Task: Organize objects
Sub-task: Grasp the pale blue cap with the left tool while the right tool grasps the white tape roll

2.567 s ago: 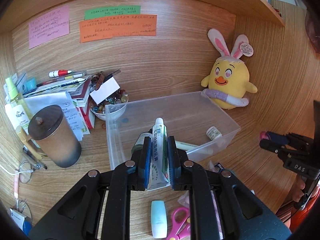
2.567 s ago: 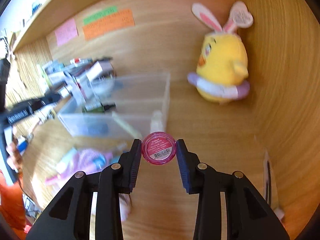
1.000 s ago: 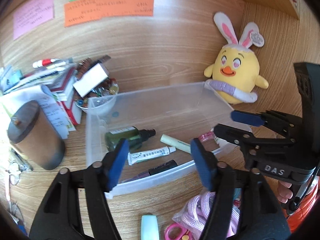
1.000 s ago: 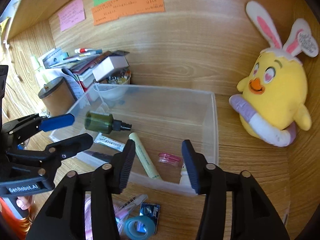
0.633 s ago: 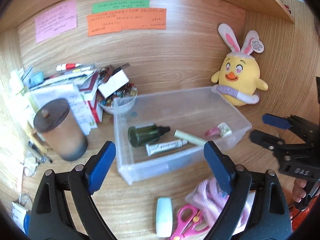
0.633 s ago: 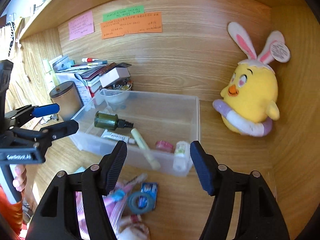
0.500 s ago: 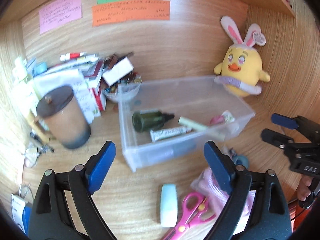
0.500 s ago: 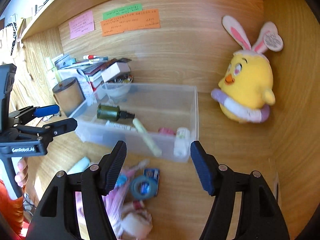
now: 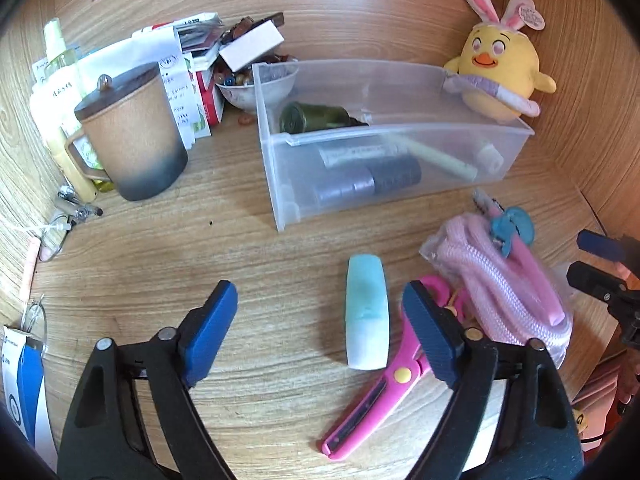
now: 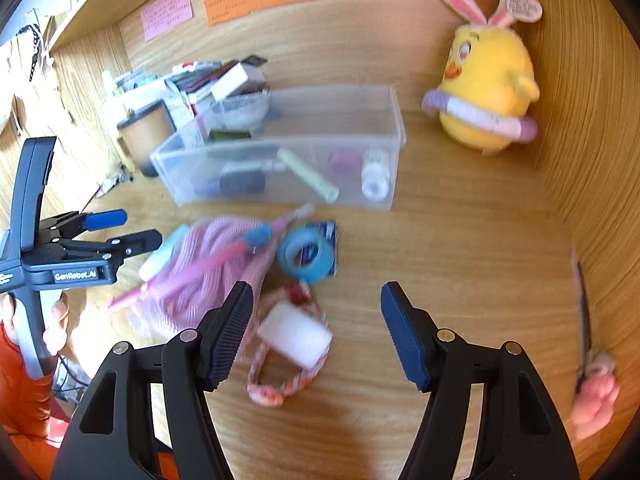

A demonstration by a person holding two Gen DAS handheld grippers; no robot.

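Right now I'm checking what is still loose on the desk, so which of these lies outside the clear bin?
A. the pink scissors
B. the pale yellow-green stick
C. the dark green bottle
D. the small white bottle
A: the pink scissors lie on the bare desk in front of the clear bin, beside the mint tube.

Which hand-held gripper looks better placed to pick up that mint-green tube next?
Left, probably. The left hand-held gripper, closing with nothing gripped, has the mint-green tube between its fingers; the right hand-held gripper faces a white block.
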